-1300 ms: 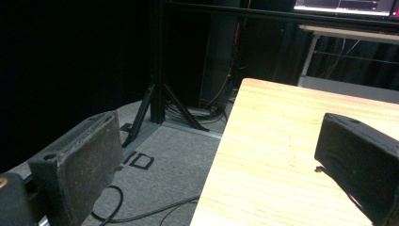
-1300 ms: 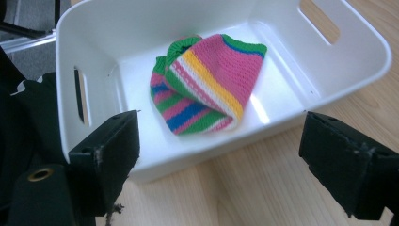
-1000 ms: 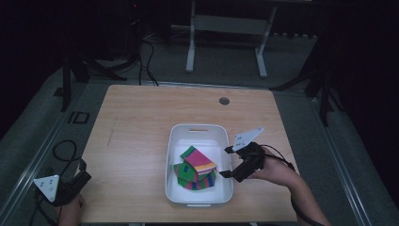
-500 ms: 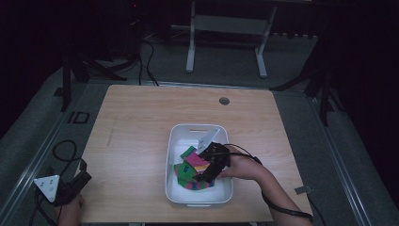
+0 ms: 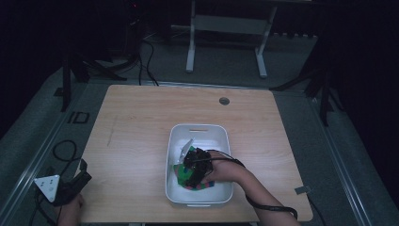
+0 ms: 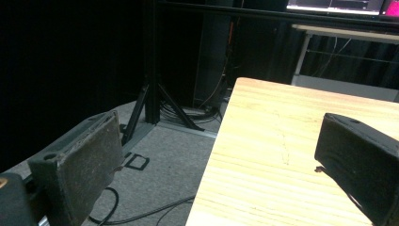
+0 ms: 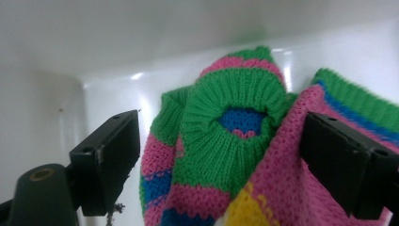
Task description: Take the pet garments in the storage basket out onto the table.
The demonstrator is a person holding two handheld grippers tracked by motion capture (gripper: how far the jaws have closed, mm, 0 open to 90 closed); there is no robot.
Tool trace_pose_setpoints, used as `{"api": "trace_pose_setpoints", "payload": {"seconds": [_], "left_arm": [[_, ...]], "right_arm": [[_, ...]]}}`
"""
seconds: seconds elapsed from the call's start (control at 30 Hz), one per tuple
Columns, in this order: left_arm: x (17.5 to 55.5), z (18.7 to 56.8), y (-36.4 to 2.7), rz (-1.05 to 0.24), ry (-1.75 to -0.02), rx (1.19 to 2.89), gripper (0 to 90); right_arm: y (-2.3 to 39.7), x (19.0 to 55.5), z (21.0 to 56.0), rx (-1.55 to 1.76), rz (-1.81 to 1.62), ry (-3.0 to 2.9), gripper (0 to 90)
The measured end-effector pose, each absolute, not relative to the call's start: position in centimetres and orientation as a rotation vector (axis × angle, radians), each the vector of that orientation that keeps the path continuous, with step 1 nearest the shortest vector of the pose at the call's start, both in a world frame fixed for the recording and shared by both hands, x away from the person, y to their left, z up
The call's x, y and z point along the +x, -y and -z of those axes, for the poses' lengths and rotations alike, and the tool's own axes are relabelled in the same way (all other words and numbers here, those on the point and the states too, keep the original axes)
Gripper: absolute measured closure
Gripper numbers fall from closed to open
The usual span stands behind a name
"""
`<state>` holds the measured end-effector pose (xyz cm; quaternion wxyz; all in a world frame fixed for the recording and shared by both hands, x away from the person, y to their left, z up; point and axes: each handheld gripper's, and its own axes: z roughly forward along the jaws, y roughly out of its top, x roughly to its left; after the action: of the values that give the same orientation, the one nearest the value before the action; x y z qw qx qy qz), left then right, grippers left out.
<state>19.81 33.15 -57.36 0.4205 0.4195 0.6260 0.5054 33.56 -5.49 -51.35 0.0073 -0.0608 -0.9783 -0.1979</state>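
Observation:
A white plastic bin (image 5: 198, 127) stands on the wooden table, right of centre near the front. Inside it lies a knitted piece (image 5: 180, 177) striped in green, pink, blue and yellow. My right gripper (image 5: 189, 169) reaches down into the bin from the right, over the knit. In the right gripper view its jaws stand open on either side of the knit's green ribbed cuff (image 7: 228, 125), my right gripper (image 7: 221, 160) not closed on it. My left gripper (image 5: 70, 186) is held off the table's front left corner, open and holding nothing, as the left gripper view (image 6: 216, 165) confirms.
The bin's white wall (image 7: 141, 42) rises close behind the knit. The wooden table (image 6: 291, 141) has a round cable hole (image 5: 224, 100) near its back edge. Cables (image 5: 61, 150) and stand legs (image 6: 150, 99) lie on the floor to the left.
My right gripper has moved left from beside the bin's right rim into the bin, down onto the knit. The left gripper has stayed put.

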Motion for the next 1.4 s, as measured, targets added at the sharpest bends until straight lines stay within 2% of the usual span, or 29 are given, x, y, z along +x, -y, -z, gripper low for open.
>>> {"api": "trace_pose_setpoints", "payload": {"seconds": [0.27, 0.3, 0.33, 0.37, 0.4, 0.43, 0.53, 0.67, 0.9, 1.07, 1.1, 1.13, 1.2, 1.4], "left_arm": [[19.8, 57.4, -33.1, -1.266, -1.569, 1.055, 1.9], [19.8, 57.4, -33.1, -1.266, -1.569, 1.055, 1.9], [19.8, 57.4, -33.1, -1.266, -1.569, 1.056, 1.9], [19.8, 57.4, -33.1, -1.267, -1.57, 1.057, 1.9], [19.9, 57.4, -33.1, -1.267, -1.57, 1.058, 1.9], [19.9, 57.3, -33.1, -1.268, -1.57, 1.058, 1.8], [19.9, 57.3, -33.2, -1.264, -1.573, 1.056, 1.9], [19.9, 57.3, -33.2, -1.262, -1.575, 1.054, 1.9], [19.9, 57.3, -33.2, -1.266, -1.575, 1.053, 1.9], [19.9, 57.3, -33.2, -1.267, -1.578, 1.051, 1.9], [19.9, 57.3, -33.2, -1.266, -1.578, 1.05, 1.9], [19.9, 57.3, -33.2, -1.266, -1.578, 1.051, 1.9], [19.9, 57.3, -33.1, -1.267, -1.579, 1.053, 1.9], [19.9, 57.3, -33.1, -1.269, -1.58, 1.053, 1.9]], "right_arm": [[4.6, 32.6, 52.9, -0.112, 0.423, 3.201, 14.6], [4.5, 32.6, 52.9, -0.109, 0.421, 3.208, 17.2], [4.5, 32.5, 52.8, -0.102, 0.419, 3.21, 22.5], [4.5, 32.4, 52.6, -0.099, 0.424, 3.216, 31.5], [4.5, 32.4, 52.4, -0.089, 0.431, 3.234, 47.1], [4.5, 32.4, 52.2, -0.087, 0.433, 3.261, 57.8], [4.5, 32.4, 52.0, -0.083, 0.426, 3.277, 65.0], [4.7, 32.5, 51.5, -0.09, 0.456, 3.259, 66.8], [5.7, 32.8, 48.5, -0.109, 0.57, 3.252, 67.3], [6.6, 33.2, 45.0, -0.127, 0.694, 3.255, 67.2], [6.9, 33.1, 43.5, -0.129, 0.74, 3.264, 67.2], [6.9, 33.1, 43.5, -0.129, 0.74, 3.264, 67.2], [7.5, 33.1, 41.1, -0.122, 0.818, 3.278, 67.2], [9.2, 33.4, 37.8, -0.173, 0.928, 3.282, 67.2]]}}
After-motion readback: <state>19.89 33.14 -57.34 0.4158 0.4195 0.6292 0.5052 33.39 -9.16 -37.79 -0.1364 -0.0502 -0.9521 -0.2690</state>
